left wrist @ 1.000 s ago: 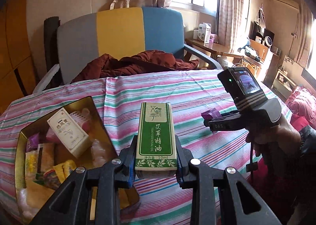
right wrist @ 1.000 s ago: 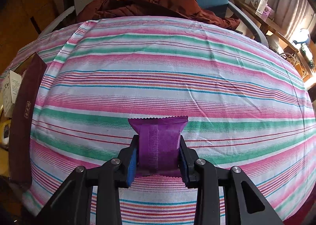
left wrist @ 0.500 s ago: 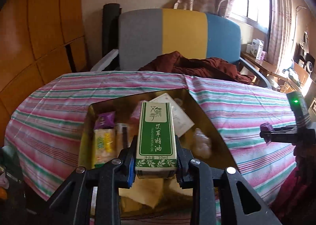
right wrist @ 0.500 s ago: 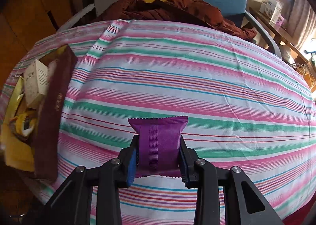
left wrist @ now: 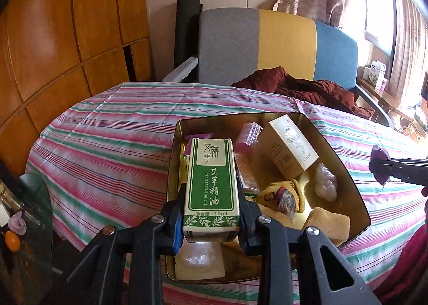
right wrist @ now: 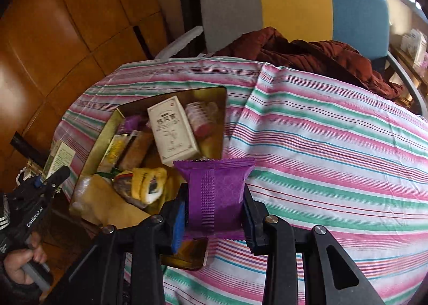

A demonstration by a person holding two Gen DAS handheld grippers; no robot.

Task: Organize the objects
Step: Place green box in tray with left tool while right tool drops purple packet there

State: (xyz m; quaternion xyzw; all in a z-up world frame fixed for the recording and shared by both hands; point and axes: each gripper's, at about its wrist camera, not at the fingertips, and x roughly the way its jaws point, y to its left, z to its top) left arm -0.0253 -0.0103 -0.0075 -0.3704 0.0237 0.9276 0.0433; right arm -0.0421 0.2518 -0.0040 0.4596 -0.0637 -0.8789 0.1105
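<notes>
In the left wrist view, the left gripper (left wrist: pixel 211 220) is clamped on a green essential-oil box (left wrist: pixel 211 187), held upright above the near end of the gold tin (left wrist: pixel 345 174), which sits on the striped tablecloth (left wrist: pixel 112 144) full of small packets. In the right wrist view, the right gripper (right wrist: pixel 214 220) pinches a purple sachet (right wrist: pixel 215 192) over the tin's near right corner, beside a white carton (right wrist: pixel 171 131) lying inside.

Tin (left wrist: pixel 345 171) on table (left wrist: pixel 112 144), boxes (left wrist: pixel 289 144) inside — chair (left wrist: pixel 267 45) behind
</notes>
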